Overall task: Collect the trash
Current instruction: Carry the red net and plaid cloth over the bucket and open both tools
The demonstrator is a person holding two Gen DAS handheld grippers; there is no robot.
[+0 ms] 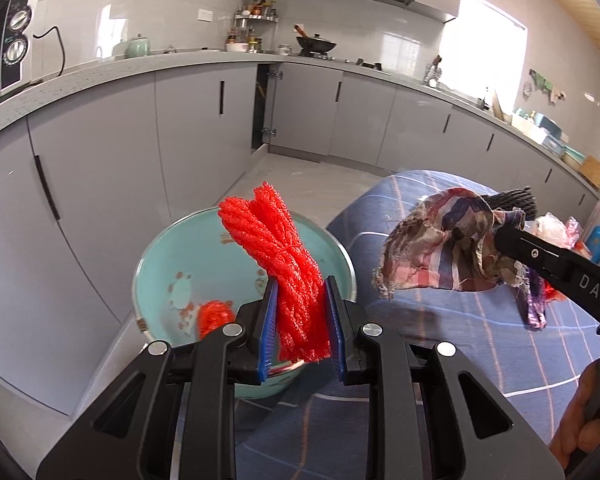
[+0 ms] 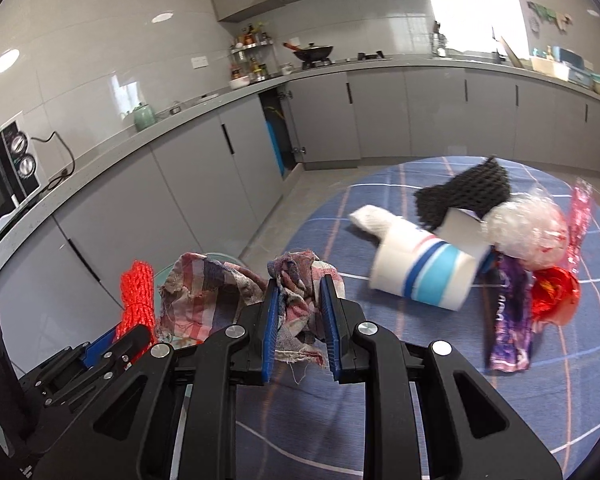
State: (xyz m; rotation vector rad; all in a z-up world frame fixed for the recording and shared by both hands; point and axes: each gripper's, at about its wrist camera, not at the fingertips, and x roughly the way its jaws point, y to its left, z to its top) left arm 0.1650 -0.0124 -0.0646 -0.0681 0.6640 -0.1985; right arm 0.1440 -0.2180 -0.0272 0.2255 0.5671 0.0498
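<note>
The lower part of the teal basin (image 1: 188,264) is covered by the left gripper (image 1: 300,320) and by the red foam net (image 1: 288,272) held in it. In the right wrist view only a thin piece of the basin's rim is seen behind the checked rag (image 2: 236,292). The paper cup (image 2: 424,276) is blurred. The print on the purple wrapper (image 2: 508,320) cannot be read. The microwave (image 1: 4,52) is cut by the picture's edge.

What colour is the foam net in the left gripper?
Bright red foam net; shows best in the left wrist view.
</note>
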